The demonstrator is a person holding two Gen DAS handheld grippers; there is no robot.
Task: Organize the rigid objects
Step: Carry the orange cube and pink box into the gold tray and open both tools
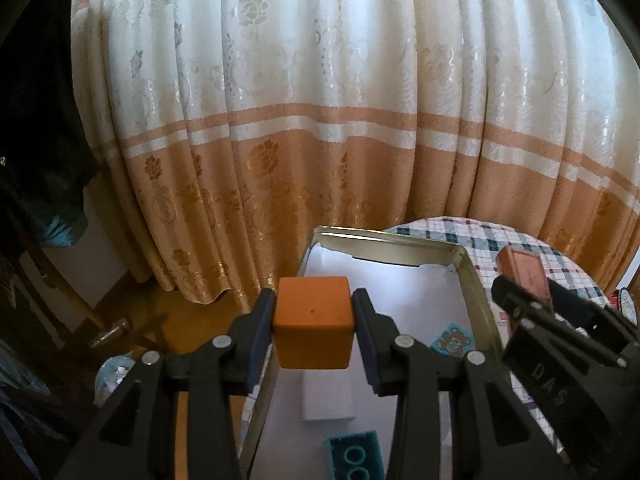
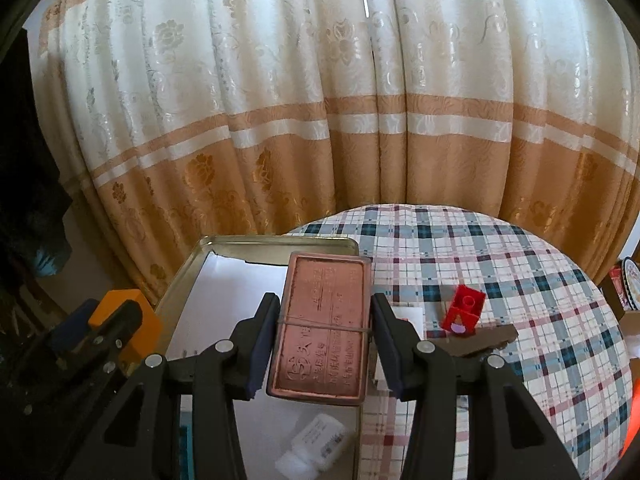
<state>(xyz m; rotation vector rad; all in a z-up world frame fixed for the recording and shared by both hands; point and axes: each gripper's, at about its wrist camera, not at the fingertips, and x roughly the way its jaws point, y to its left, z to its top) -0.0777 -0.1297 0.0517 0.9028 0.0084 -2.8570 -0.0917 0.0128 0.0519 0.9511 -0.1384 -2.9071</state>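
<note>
- left gripper (image 1: 313, 320) clamps orange cube (image 1: 312, 322), right gripper (image 2: 326, 344) clamps copper tin (image 2: 324, 328)
- step: carry over metal tray (image 1: 476, 292)
- next: lower, release inside

Daylit cream-and-tan floral curtain (image 1: 320, 120) behind plaid-clothed round table (image 2: 500, 260).
</note>
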